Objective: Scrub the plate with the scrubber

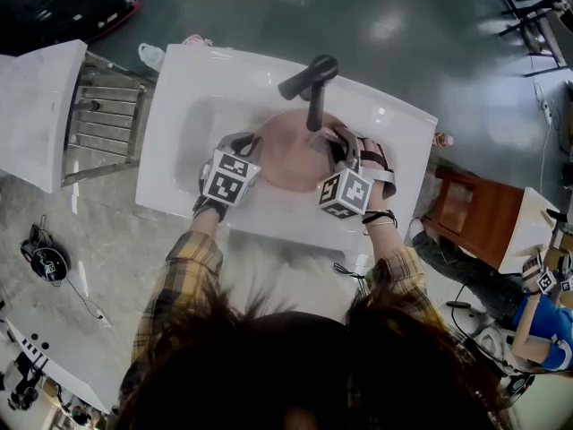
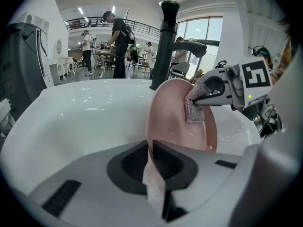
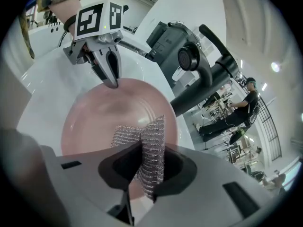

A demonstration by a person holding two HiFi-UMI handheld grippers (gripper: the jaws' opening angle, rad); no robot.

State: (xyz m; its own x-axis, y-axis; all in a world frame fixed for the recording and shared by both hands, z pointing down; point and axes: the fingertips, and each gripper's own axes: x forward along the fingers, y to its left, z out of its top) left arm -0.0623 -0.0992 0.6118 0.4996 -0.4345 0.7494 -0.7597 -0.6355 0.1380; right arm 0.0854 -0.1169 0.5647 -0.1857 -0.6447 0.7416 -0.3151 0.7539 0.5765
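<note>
Over sink (image 1: pixel 183 97), L gripper (image 2: pixel 149 151) pinches pink plate (image 2: pixel 173 122) at 9 o'clock rim; R gripper (image 3: pixel 142 151) clamps mesh scrubber (image 3: pixel 152 135), looks mid-scrub; next: press, sweep face.

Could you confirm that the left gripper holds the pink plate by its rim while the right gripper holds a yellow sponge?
Not quite: the right gripper holds a silvery mesh scrubber, not a yellow sponge, as the right gripper view shows. The rest stands.

Brightly lit from overhead, sharp at centre.
Showed glare on the white sink (image 1: pixel 385 115) rim, fisheye bending with dark corners in both gripper views.
</note>
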